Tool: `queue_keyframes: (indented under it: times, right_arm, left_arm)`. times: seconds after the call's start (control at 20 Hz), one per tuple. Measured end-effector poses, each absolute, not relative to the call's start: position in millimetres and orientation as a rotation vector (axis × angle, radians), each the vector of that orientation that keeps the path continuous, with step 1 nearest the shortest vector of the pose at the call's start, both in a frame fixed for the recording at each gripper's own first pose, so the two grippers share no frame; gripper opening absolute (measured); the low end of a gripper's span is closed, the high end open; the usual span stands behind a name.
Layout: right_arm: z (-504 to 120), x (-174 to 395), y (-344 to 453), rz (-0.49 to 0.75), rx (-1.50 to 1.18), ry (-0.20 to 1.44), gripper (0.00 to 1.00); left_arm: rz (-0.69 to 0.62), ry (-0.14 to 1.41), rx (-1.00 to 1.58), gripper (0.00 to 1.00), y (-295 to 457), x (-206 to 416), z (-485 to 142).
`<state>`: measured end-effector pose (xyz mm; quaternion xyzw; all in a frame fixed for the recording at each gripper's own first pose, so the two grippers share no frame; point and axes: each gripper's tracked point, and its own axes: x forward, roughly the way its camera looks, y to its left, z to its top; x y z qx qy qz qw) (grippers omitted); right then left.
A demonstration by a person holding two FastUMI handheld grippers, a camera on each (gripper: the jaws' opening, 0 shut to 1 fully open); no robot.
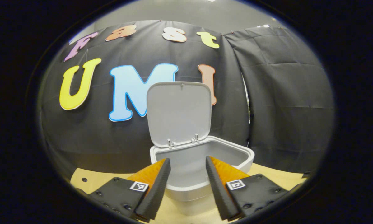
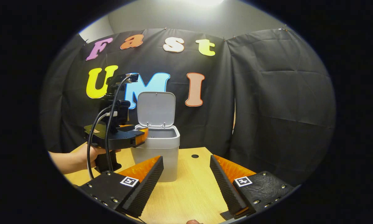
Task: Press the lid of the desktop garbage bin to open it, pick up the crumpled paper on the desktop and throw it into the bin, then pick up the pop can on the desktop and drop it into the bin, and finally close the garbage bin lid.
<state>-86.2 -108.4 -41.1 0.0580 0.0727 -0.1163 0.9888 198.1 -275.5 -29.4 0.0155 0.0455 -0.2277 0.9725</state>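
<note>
A grey desktop bin (image 1: 202, 174) stands on the wooden table with its lid (image 1: 178, 113) raised upright at the back. My left gripper (image 1: 188, 163) hovers over the bin's near rim, open, nothing between its fingers. In the right gripper view the bin (image 2: 156, 149) sits left of centre, lid (image 2: 156, 109) up. The left gripper (image 2: 142, 135), held by a hand (image 2: 93, 155), hangs at the bin's left rim. My right gripper (image 2: 186, 161) is open above the table, nearer than the bin and to its right, holding nothing.
The wooden table (image 2: 189, 189) stretches in front of and to the right of the bin, with a small dark hole (image 2: 195, 156) behind. Black cloth walls close the booth at the back and right. A cable (image 2: 94, 146) trails from the left gripper.
</note>
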Motion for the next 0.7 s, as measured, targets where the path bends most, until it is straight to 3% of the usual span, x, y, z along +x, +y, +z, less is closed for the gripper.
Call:
queue_keyframes:
  times: [0.15,0.35,0.4,0.7]
  right_arm:
    - [-41.2,-82.7,-99.4,-0.181,0.126,0.146,0.96]
    - [-37.7,-79.8,-92.7,-0.139,0.118,0.128,0.96]
    - [-36.4,-79.8,-90.2,-0.129,0.115,0.123,0.96]
    - [-33.2,-74.9,-74.5,-0.032,0.098,0.1,0.96]
  left_arm:
    - [-0.45,0.075,0.012,0.91,-265.2,187.5,-18.8]
    - [-0.417,0.059,0.008,0.94,-246.7,171.1,-11.8]
    - [-0.407,0.054,0.0,0.89,-240.5,166.0,-10.1]
    - [-0.327,0.026,-0.041,0.92,-197.6,133.4,-7.5]
